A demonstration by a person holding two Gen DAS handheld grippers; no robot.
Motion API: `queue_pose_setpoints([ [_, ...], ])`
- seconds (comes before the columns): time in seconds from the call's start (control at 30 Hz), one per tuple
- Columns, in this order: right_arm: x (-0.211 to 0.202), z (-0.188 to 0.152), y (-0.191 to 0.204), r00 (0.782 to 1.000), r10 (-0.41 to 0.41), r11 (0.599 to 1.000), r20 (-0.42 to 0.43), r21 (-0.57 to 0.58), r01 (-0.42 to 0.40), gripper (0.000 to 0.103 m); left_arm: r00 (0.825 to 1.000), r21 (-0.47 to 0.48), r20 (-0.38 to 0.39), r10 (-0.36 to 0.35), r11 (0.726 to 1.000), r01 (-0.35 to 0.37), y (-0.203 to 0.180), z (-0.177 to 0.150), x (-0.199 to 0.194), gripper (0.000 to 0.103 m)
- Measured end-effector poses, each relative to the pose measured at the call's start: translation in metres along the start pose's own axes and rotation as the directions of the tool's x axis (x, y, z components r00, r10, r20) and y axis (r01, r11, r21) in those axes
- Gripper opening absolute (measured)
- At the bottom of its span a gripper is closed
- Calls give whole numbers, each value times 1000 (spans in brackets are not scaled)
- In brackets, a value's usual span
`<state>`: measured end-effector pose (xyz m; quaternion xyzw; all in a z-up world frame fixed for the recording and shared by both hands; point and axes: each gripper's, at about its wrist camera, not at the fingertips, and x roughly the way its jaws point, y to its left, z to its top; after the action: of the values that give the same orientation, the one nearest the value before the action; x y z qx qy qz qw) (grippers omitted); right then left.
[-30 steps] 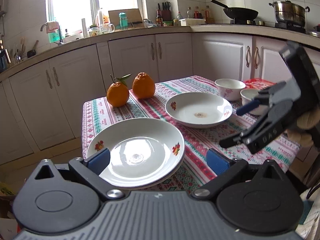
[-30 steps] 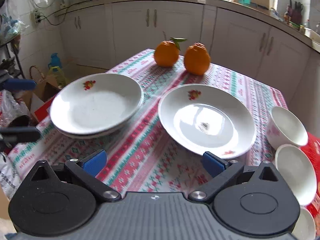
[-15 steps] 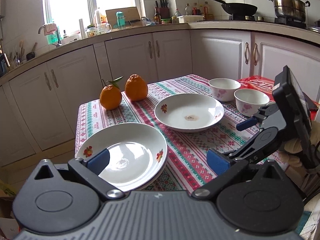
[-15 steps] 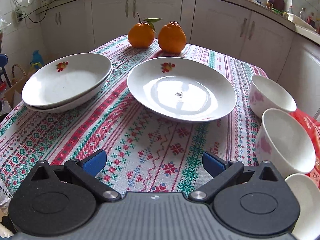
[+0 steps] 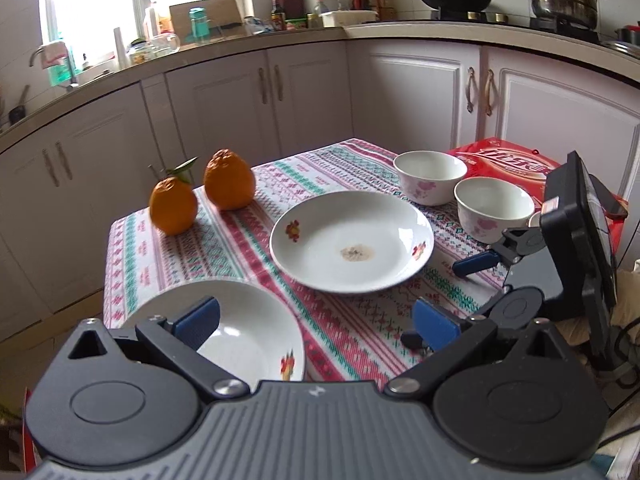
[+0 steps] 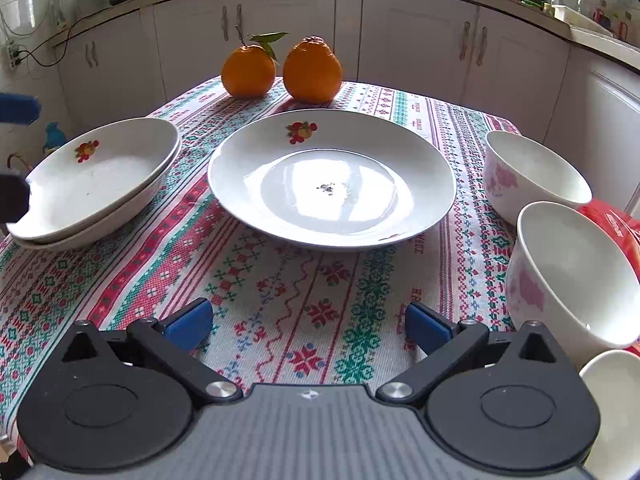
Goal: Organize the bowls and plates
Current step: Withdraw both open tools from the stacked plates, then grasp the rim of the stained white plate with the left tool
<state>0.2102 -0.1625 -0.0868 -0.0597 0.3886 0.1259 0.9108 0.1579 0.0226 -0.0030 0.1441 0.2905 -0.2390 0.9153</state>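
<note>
While both grippers are hovering wide open and empty, the right gripper (image 6: pixel 308 326) is facing the single plate (image 6: pixel 332 178) mid-table. Only its view is showing two stacked plates (image 6: pixel 96 184); the left gripper (image 5: pixel 316 318) view is showing one.

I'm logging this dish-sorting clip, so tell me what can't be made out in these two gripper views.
- Left view: the near rim of the stacked white floral plates is hidden behind the left gripper.
- Right view: the small white dish at bottom right is cut off by the frame edge, so its shape is unclear.
- Right view: the plate under the top stacked one shows only its rim.
- Left view: the red box print is too small to read.
</note>
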Motion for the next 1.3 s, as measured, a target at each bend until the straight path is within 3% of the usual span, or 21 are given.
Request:
queue_pose_setpoints([
  [0.27,11,10,-4,1000,3,1000,8,-1,-3,103,996,59,-53,-68,996,71,18,37,55,102],
  [0.53,21,20,-9,1000,1,1000,-4,4,-1,103,978,84,-147,-148,983,161,31,60,114,102],
  [0.77,24,23,-11,1000,0,1000,2,6,0,103,945,18,-227,-238,969,248,56,76,171,102],
  [1.07,31,30,-11,1000,-19,1000,0,24,19,103,903,53,-305,-303,941,334,59,89,217,101],
  [1.3,32,32,-10,1000,-23,999,10,22,23,103,870,46,-358,-340,924,380,61,90,241,87],
])
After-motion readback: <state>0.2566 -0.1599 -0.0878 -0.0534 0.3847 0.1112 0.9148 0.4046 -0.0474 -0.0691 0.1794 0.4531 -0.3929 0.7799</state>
